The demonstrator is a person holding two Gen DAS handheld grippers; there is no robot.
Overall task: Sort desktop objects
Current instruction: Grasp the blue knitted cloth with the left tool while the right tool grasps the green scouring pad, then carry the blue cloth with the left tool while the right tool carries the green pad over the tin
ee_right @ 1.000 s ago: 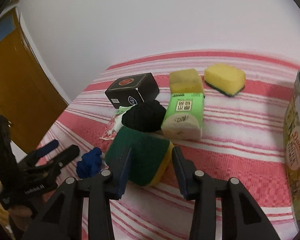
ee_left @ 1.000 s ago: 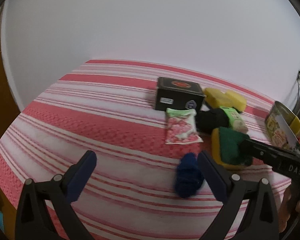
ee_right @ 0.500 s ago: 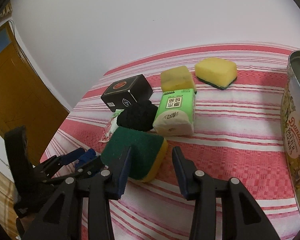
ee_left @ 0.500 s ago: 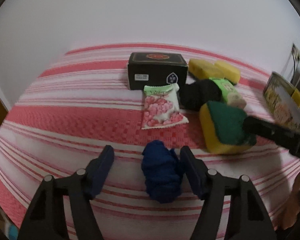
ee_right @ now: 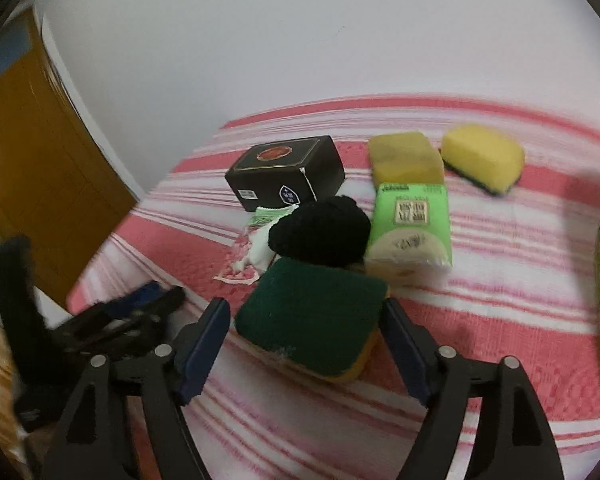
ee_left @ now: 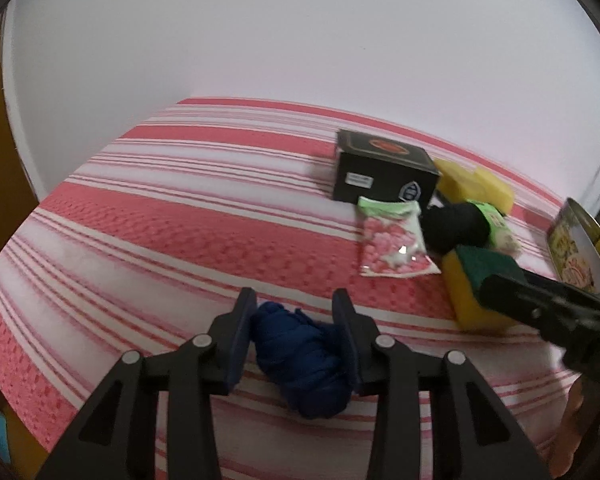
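I saw a red-and-white striped cloth (ee_left: 188, 216) against a plain white wall (ee_left: 300, 40), wooden door (ee_right: 40, 160) at 9 o'clock. My left gripper (ee_left: 296, 320) had just closed — pads pressed on the blue yarn ball (ee_left: 304, 364). Right gripper (ee_right: 306, 328) had just opened, fingers apart — green-topped sponge (ee_right: 312, 312) lay between them, untouched.

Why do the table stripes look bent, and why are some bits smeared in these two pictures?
Left wrist view: the fisheye lens bows the striped cloth; the other tongs at right are smeared, and the packet shows small glare spots. Right wrist view: same bowing, dim light, the far sponges soft, the left edge blurred.
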